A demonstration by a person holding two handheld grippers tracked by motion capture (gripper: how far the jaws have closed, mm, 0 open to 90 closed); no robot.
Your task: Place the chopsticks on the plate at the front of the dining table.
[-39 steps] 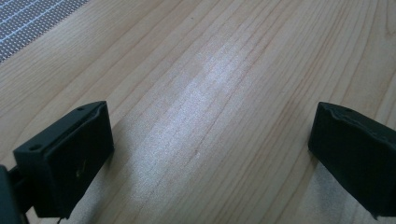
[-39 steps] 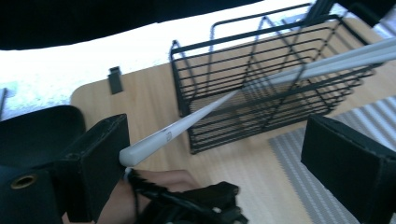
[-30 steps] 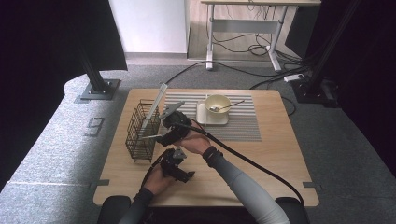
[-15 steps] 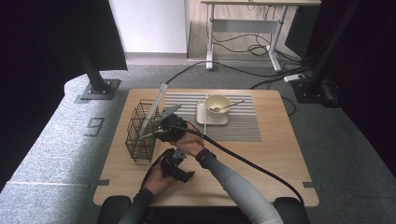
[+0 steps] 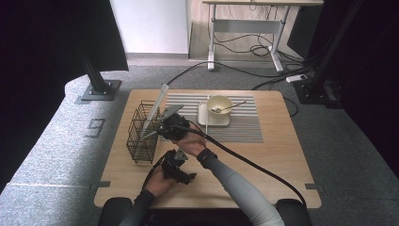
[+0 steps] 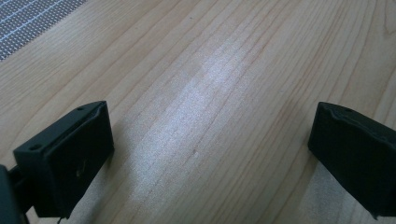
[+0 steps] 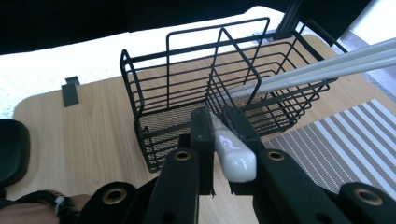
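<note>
My right gripper (image 7: 219, 116) is shut on the white handle of a utensil (image 7: 233, 156); its jaws have just been closing on it. The utensil points down towards a black wire basket (image 7: 187, 84), where long white sticks (image 7: 317, 67) lean in the right compartment. In the high view the right gripper (image 5: 159, 131) sits at the basket's (image 5: 140, 134) right side, with the sticks (image 5: 157, 106) slanting up out of it. My left gripper (image 5: 184, 173) rests nearer the front edge. Its jaws (image 6: 210, 154) stand wide open over bare wood with nothing between them.
A striped placemat (image 5: 244, 127) lies at the back middle of the wooden table (image 5: 263, 160). On it stands a white plate (image 5: 211, 120) with a pale bowl (image 5: 219, 104) holding a spoon. Black cables trail from both grippers across the table.
The right gripper's jaws have closed onto the white handle beside the basket. Both hands have stayed where they were.
</note>
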